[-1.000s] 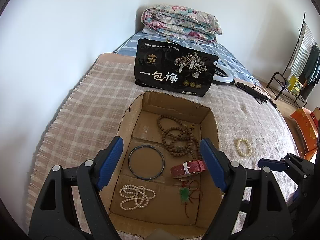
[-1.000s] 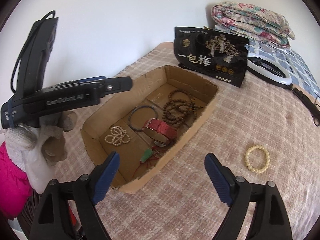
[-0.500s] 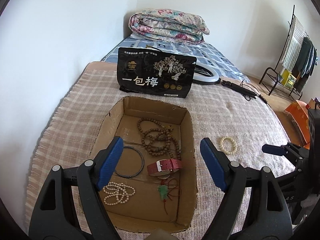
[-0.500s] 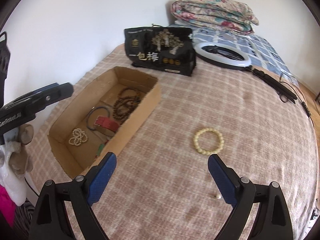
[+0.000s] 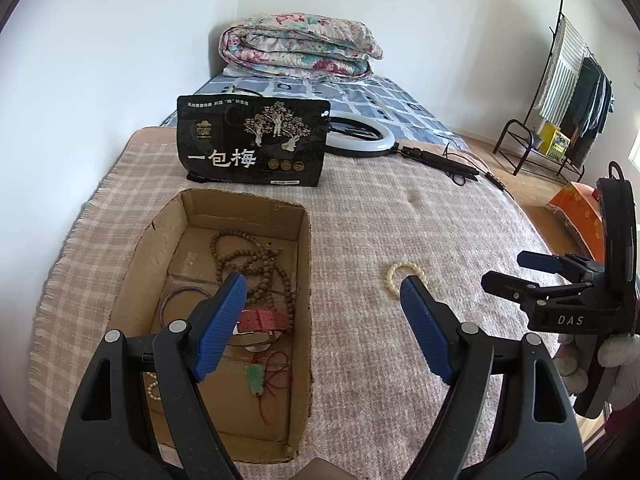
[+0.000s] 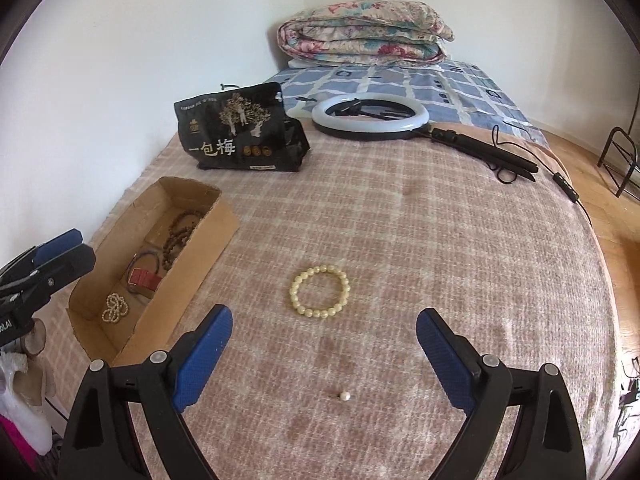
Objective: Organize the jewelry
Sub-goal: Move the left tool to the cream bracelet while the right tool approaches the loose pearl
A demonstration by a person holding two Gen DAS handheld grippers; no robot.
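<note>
A cream beaded bracelet (image 6: 320, 291) lies alone on the pink plaid blanket (image 6: 420, 240) covering the bed, directly ahead of the right gripper (image 6: 324, 356), whose blue-padded fingers (image 6: 204, 356) stand wide apart and hold nothing; a single loose pearl bead (image 6: 344, 396) rests on the blanket nearer the camera, between the fingers and apart from the bracelet. To the left sits an open cardboard box (image 6: 192, 248); inside it lie a brown wooden bead necklace (image 5: 252, 264), a thin dark bangle (image 5: 176, 300), a red watch strap (image 5: 262, 320), a green pendant on red cord (image 5: 256, 378) and a small string of pearls (image 6: 115, 309). The left gripper (image 5: 320, 324) hangs over the box's right wall, its fingers (image 5: 222, 320) likewise spread wide and empty, one above the box and the other above the blanket; in that view the bracelet (image 5: 402, 276) lies just beyond the right-hand finger, on the blanket and well clear of the box. Behind the box stands a black snack bag printed with Chinese characters (image 6: 236, 132); beside it a ring light (image 6: 370, 116) lies flat with its folded stand (image 6: 484, 148); a folded floral quilt (image 6: 364, 34) sits at the far end of the bed, on a blue checked sheet (image 6: 400, 80); a clothes rack (image 5: 560, 92) stands at the far right.
</note>
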